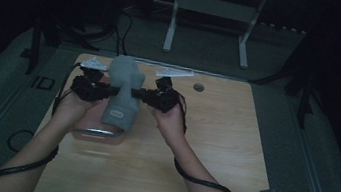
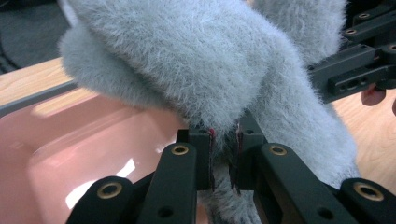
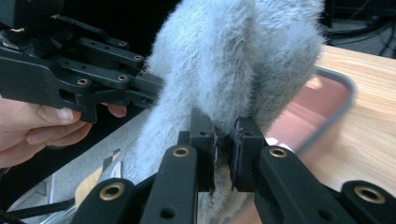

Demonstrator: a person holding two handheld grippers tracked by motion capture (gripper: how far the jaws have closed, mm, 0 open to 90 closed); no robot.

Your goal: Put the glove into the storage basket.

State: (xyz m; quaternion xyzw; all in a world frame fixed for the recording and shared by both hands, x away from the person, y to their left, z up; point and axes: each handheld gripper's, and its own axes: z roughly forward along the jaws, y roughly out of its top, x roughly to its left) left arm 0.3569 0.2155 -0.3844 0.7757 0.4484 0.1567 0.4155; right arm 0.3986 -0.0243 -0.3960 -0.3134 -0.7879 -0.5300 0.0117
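Sock (image 1: 123,89) hides pink tray's (image 1: 97,135) interior; both hand-held grippers pinch it.

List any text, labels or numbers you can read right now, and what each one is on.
No text can be read.
Small light patch on the grey fuzzy sock: possibly a label, too small and blurred to read.
Left gripper, right gripper and the pink tray: no markings visible.
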